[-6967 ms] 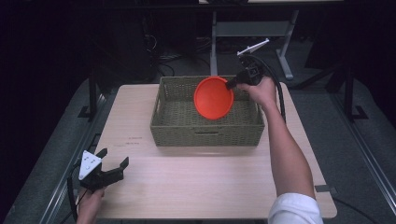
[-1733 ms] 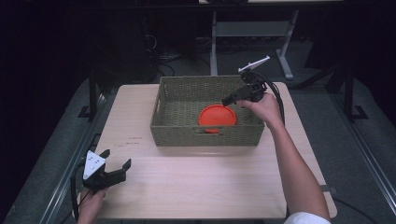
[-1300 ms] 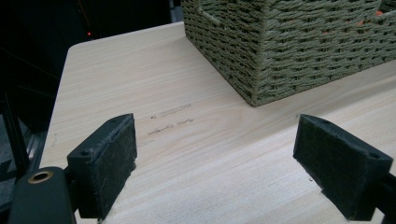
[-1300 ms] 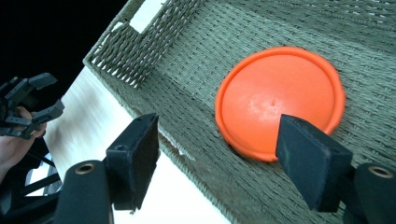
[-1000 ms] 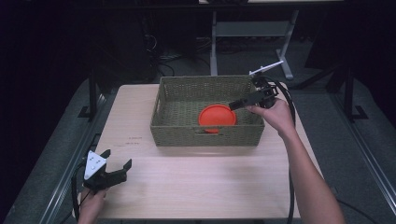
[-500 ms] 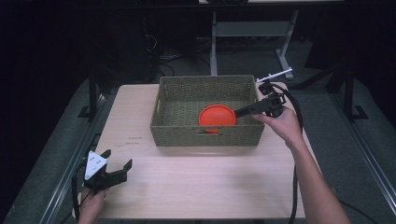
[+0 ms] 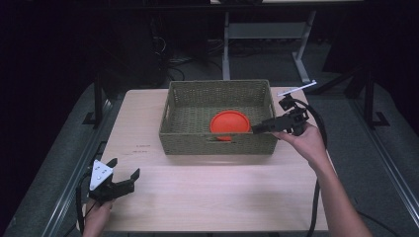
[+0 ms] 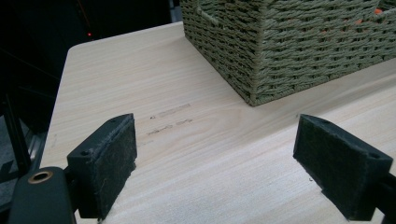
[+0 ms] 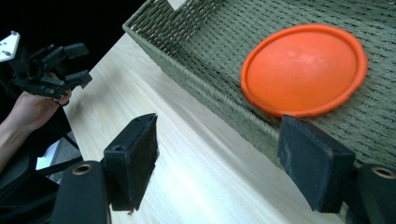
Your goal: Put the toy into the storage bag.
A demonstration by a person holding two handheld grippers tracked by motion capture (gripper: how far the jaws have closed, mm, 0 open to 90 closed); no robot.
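1. A woven green basket [image 7: 217, 143] sits on the wooden table [image 7: 217, 197] toward twelve o'clock from the table's centre, its long side facing the person.
2. An orange disc [image 7: 230, 122] lies flat on the basket floor, toward the near wall and a little to the three o'clock side of the basket's middle; in the right gripper view it [image 9: 303, 67] shows whole, rim up.
3. The right gripper [image 7: 261, 128] is held at the basket's near corner on the three o'clock side — jaws spread wide and empty, one pad over the table, the other over the basket's near wall [image 9: 224, 100].
4. The left gripper [image 7: 122, 177] rests low at the table's eight o'clock corner, well apart from the basket — jaws wide open, nothing between them but bare wood [image 8: 210, 158].
5. From the left gripper view the basket's corner [image 8: 252, 56] stands at about one o'clock.
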